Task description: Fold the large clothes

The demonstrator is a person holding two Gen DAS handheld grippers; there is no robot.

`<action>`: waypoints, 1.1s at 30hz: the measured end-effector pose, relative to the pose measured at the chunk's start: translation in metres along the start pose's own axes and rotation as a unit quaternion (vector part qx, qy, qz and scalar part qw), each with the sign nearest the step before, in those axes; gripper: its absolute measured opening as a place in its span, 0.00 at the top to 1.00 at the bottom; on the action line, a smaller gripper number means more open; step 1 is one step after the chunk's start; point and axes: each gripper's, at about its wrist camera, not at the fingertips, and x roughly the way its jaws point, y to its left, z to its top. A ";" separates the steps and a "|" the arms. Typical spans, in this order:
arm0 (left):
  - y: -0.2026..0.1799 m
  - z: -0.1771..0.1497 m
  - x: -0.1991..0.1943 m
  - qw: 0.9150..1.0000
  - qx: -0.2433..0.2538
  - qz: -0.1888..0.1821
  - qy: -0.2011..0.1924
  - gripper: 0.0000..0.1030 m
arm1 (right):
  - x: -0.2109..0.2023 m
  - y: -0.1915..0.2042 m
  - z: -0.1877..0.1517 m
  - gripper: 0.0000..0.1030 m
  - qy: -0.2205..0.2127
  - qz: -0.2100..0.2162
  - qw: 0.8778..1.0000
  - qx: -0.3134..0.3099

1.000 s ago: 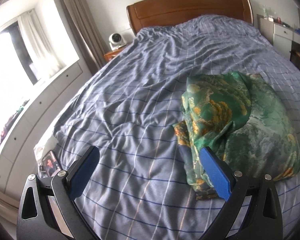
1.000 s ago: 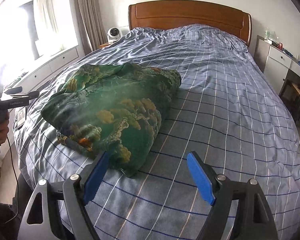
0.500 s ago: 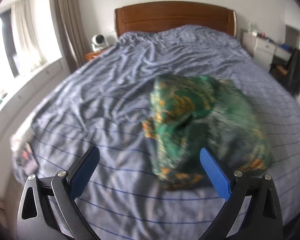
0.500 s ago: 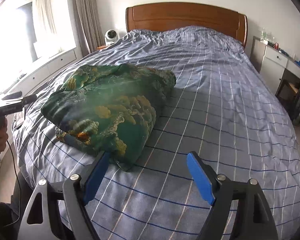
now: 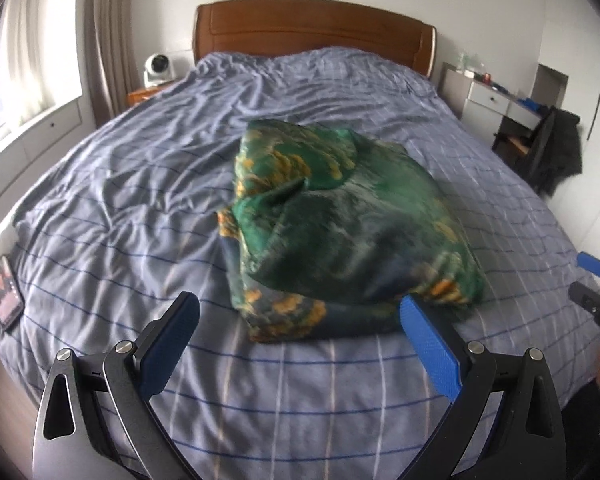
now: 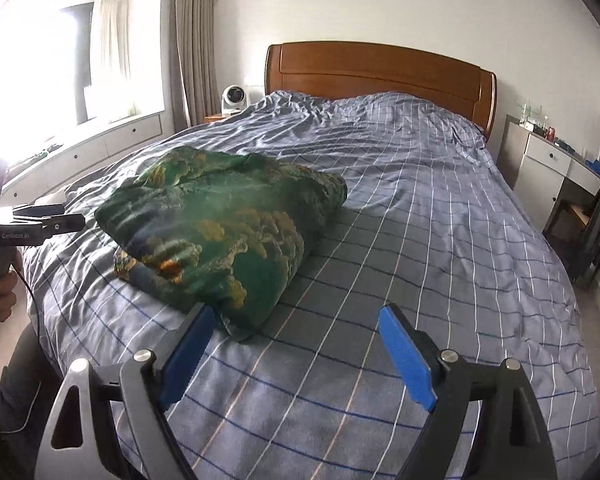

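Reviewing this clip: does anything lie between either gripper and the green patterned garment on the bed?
Nothing visible does. The green garment lies bunched on the checked bedcover, with only bare cover between it and the left gripper. The right gripper, its jaws opening and empty, sits just short of the garment's near corner. A phone lies off by the bed's edge.

Loads of bare bed (image 6: 440, 240) right of the green bundle (image 6: 220, 232) and up toward the headboard (image 6: 380, 68); left edge is tighter (phone (image 5: 5, 292) lying there); the bundle itself blocks the middle.
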 end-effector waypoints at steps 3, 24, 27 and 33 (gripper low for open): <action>-0.001 0.000 -0.007 1.000 -0.002 0.001 -0.013 0.02 | 0.000 -0.003 -0.005 0.16 0.009 0.004 1.000 0.010; 0.062 0.047 0.010 0.990 -0.101 -0.095 0.032 0.01 | -0.003 -0.024 -0.013 0.16 0.011 0.060 0.996 0.059; 0.097 0.078 0.034 0.975 -0.163 -0.142 0.057 0.01 | -0.002 -0.030 -0.014 0.16 0.016 0.067 0.995 0.068; 0.102 0.105 0.131 0.951 -0.195 -0.192 0.144 0.02 | 0.015 -0.032 -0.005 0.16 0.032 0.108 0.989 0.092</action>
